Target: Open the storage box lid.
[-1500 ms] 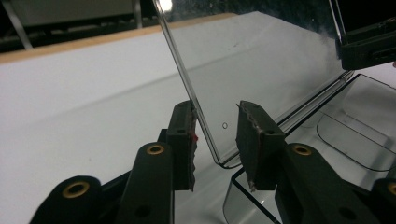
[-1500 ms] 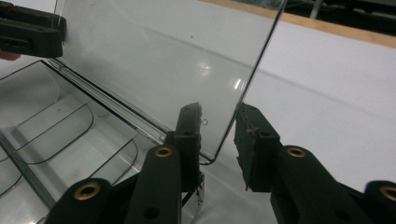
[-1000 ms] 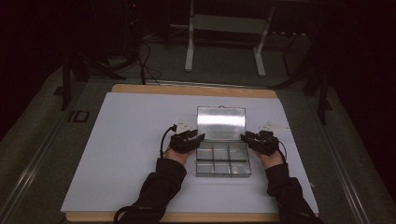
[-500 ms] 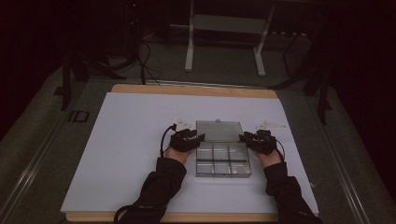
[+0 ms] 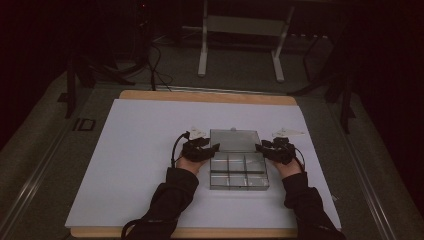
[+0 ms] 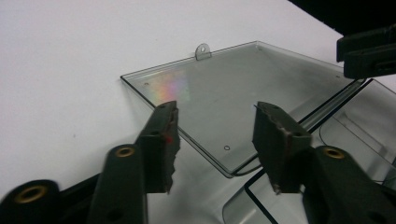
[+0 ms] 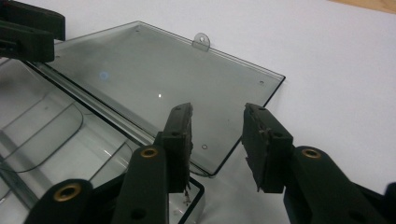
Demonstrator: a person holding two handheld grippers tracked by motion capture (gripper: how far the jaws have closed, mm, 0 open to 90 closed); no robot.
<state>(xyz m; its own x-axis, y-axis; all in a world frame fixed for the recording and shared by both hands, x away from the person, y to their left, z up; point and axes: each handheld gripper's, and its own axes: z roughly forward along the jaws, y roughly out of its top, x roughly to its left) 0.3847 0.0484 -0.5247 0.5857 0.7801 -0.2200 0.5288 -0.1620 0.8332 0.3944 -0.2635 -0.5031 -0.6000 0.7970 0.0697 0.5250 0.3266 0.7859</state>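
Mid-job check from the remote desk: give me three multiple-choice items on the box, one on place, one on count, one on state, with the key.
1. Where does the clear lid lie?
A. folded back on the white sheet beyond the tray
B. shut over the tray
C. held in the air

2. How many compartments does the compartment tray show in the high view?
A. four
B. six
C. nine

3. How does the left hand-held gripper stand?
A. shut on the lid
B. open, nothing between its jaws
C. shut on a cable

Key: 1 A, the lid lies flat past the tray's far edge. 2 B, two rows of three. 3 B, a gap shows between the jaws; the right hand-held gripper is likewise open.
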